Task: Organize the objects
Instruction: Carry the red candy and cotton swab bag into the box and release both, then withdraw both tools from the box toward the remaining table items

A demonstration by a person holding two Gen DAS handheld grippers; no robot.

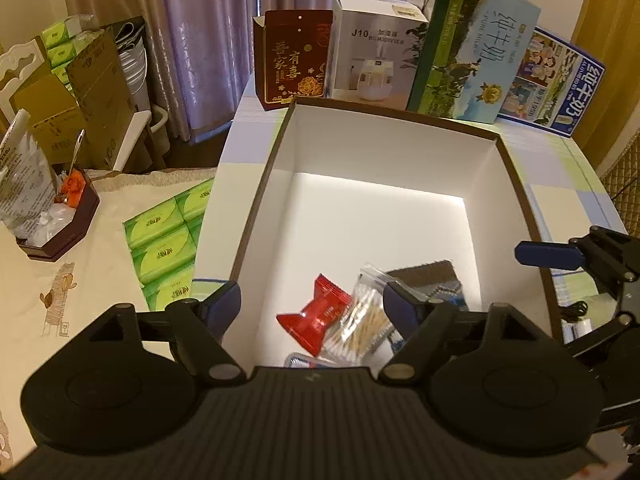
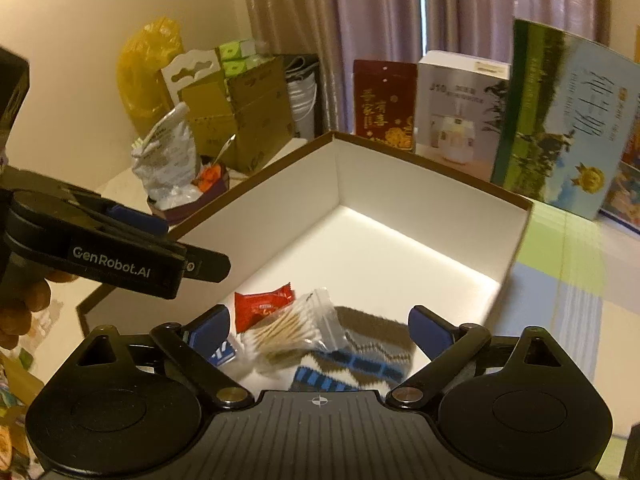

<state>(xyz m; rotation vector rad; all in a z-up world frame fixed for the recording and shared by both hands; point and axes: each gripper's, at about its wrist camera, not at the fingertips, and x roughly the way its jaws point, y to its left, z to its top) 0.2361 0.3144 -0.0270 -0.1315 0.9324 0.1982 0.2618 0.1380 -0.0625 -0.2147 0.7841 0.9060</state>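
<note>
Both claws hang over the near end of the box [image 1: 400,152] with nothing in them, so by the look of it a drop-off into the box is just finished. The left claw [image 1: 316,300] stands wide open, its blue pads either side of the things below and touching none. The right claw [image 2: 320,326] is wide open too, pads clear of everything.

In the box, all at the near end under the claws:
- a red packet [image 1: 316,316] below the left claw, between its pads
- a clear bag of cotton swabs [image 2: 292,330] just beside the packet, lying partly over the sock
- a patterned sock [image 2: 360,360] below the right claw, toward its right pad
- a small blue-and-white wrapper [image 2: 222,354] by the right claw's left pad; what it is I cannot tell.

The far half of the box, ahead of both claws, is bare.

To the left of the left claw sits a dark tray [image 1: 60,224] with a plastic bag and some orange bits in it.

The next move, as I judge it, calls for lifting clear of the box walls and finding another loose thing outside; none is plainly marked out here.
</note>
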